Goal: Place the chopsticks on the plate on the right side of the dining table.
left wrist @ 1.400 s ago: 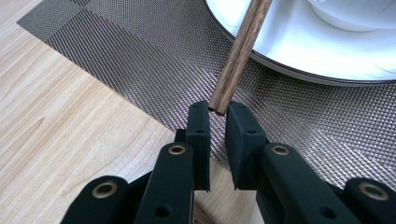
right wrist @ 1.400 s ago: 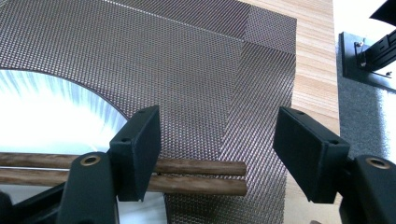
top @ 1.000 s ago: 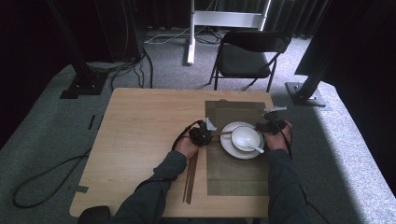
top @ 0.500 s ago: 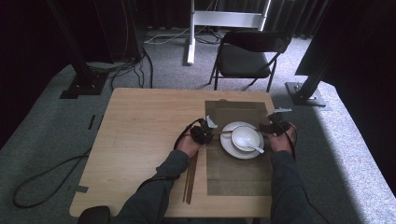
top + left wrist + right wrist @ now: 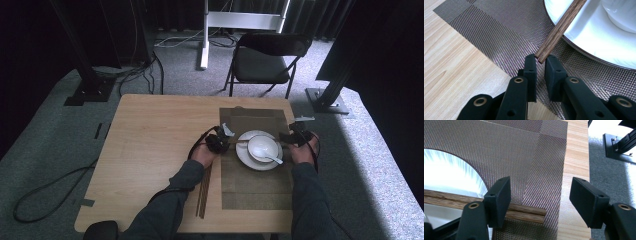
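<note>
The wooden surface (image 5: 150, 150) is carrying a woven mat (image 5: 255, 185) on its right side. A white plate (image 5: 247, 157) is sitting on the mat, with a white bowl (image 5: 260, 145) on the plate and a spoon (image 5: 272, 159) leaning out of the bowl.

A pair of brown chopsticks (image 5: 560, 27) is lying across the back edge of the plate, reaching from one hand-held gripper to the other. Another pair (image 5: 204, 192) is lying on the surface just left of the mat.

The left hand-held gripper (image 5: 540, 58) is sitting at the left of the plate. Its jaws are nearly together, with the chopstick ends right at their tips. The jaw tips are touching the ends, but the grip is hard to judge.

The right hand-held gripper (image 5: 541, 192) is hanging over the mat at the right of the plate. Its jaws are standing wide apart. The other chopstick ends (image 5: 524, 213) are lying on the mat between them, just beside the left jaw and well apart from the right one.
</note>
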`<state>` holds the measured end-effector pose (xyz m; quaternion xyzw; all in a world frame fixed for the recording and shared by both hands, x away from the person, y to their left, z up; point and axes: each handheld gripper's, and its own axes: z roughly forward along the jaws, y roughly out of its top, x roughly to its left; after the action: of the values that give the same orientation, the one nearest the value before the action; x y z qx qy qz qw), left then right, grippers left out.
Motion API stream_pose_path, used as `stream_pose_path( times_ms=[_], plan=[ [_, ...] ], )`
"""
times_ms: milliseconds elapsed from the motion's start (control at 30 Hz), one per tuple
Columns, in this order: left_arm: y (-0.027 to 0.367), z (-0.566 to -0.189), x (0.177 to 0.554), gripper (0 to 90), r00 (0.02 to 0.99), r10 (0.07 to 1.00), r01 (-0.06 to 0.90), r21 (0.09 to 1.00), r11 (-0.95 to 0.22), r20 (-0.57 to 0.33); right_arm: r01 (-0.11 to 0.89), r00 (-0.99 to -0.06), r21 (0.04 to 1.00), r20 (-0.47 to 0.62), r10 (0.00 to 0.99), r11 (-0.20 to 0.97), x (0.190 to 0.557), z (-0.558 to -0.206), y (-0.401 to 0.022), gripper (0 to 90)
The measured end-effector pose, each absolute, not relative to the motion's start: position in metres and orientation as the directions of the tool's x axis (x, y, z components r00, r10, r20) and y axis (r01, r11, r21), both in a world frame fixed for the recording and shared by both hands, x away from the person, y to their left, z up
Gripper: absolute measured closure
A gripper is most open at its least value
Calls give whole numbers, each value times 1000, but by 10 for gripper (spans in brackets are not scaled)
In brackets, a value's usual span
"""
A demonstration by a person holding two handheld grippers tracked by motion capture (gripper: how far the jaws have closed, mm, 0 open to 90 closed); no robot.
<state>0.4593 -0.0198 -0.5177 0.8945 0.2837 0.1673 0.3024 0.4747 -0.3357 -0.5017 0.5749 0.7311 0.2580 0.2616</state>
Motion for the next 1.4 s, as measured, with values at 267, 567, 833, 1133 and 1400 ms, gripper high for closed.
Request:
stream_pose_path(
  times_ms=[267, 567, 833, 1133, 1400],
  plan=[
    [-20, -519, 462, 802, 778, 617, 417, 636, -649, 119, 705, -201, 679, -83, 976, 204, 473, -502, -336, 327],
    [-21, -518, 461, 787, 775, 623, 426, 637, -642, 111, 704, -205, 679, -86, 975, 208, 472, -502, -336, 327],
    [-19, -516, 458, 787, 769, 629, 428, 636, -642, 117, 703, -202, 681, -87, 976, 206, 471, -501, -337, 327],
    [-18, -514, 452, 810, 772, 620, 415, 627, -659, 141, 701, -199, 683, -89, 976, 205, 470, -501, -339, 327],
    [-20, -513, 453, 811, 771, 621, 416, 625, -660, 141, 701, -202, 682, -90, 975, 208, 470, -501, -338, 327]
  ],
)
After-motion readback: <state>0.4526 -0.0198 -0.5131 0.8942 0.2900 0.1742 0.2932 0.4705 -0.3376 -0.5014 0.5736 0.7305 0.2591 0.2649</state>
